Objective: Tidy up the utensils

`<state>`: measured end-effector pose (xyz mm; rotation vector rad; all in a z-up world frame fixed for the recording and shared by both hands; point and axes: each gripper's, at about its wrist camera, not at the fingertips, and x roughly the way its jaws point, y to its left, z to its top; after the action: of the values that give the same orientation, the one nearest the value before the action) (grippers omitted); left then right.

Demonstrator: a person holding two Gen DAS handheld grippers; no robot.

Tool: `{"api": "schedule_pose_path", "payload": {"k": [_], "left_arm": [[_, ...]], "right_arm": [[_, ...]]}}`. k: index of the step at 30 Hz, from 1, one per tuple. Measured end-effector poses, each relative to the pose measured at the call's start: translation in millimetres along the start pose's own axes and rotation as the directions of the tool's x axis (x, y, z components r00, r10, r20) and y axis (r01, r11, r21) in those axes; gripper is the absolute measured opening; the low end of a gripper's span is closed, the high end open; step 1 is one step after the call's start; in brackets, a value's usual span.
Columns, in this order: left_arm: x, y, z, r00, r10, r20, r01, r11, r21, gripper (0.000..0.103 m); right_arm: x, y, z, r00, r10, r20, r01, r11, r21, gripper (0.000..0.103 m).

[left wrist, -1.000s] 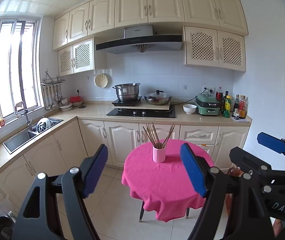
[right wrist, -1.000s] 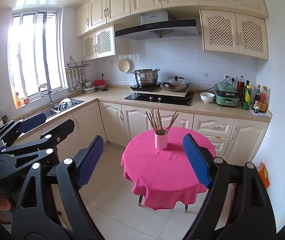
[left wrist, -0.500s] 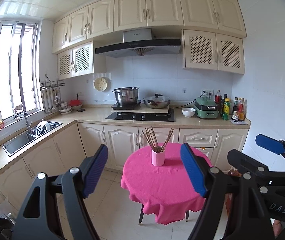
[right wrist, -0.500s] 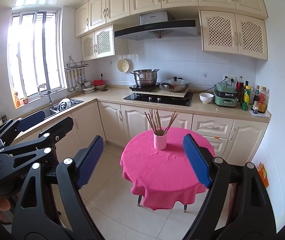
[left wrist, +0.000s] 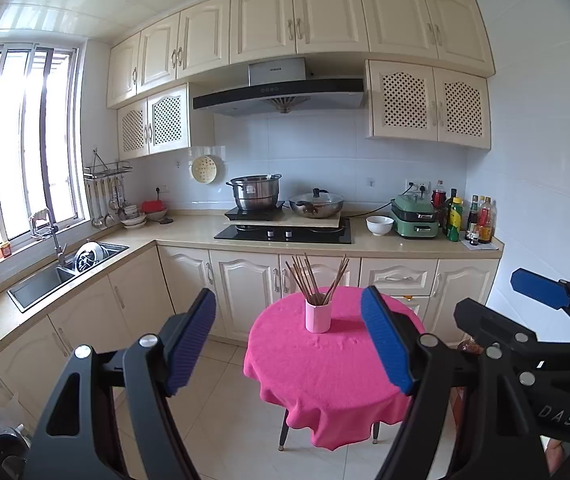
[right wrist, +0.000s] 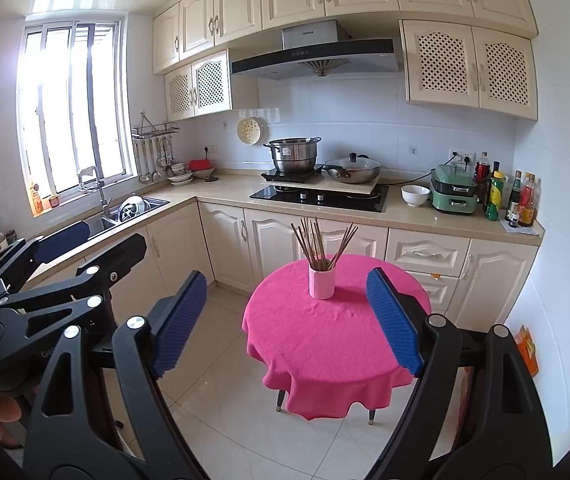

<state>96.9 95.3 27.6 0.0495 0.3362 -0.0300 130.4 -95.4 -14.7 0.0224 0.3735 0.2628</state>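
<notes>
A bright pink cloth tablecloth (left wrist: 325,376) is draping in soft matt folds over the small round table. A smooth pale pink cup (left wrist: 318,315) is showing a dull sheen, and thin brown wooden chopsticks (left wrist: 314,280) are looking matt. The polished steel stockpot (left wrist: 256,193) is gleaming, as is the glossy black glass hob (left wrist: 285,234). Cream glossy floor tiles (right wrist: 221,408) are reflecting light. Ribbed blue rubbery pads (right wrist: 395,322) are looking matt on black plastic gripper arms.

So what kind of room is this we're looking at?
A home kitchen, most likely: a hob with a steel pot under an extractor hood, a sink by the window, and a small table with a pink cloth.
</notes>
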Motion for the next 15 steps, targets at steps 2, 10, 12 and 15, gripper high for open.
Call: {"api": "schedule_pose_path", "payload": {"k": [2,10,12,15], "left_arm": [[0.1,-0.2,0.1,1.0,-0.001,-0.002,0.001,1.0,-0.001,0.074],[0.1,-0.8,0.4,1.0,-0.001,0.0,0.001,1.0,0.0,0.074],[0.3,-1.0,0.4,1.0,-0.001,-0.001,0.001,1.0,0.0,0.074],[0.4,-0.5,0.3,1.0,-0.002,-0.002,0.002,1.0,-0.001,0.074]], "right_arm": [[0.1,0.1,-0.1,1.0,0.0,0.0,0.0,1.0,0.001,0.081],[0.9,-1.0,-1.9,1.0,0.0,-0.002,0.0,1.0,0.002,0.081],[1.2,-0.8,-1.7,1.0,0.0,-0.003,0.0,1.0,0.003,0.081],[1.3,-0.9,-1.7,1.0,-0.001,-0.003,0.001,1.0,0.002,0.081]]}}
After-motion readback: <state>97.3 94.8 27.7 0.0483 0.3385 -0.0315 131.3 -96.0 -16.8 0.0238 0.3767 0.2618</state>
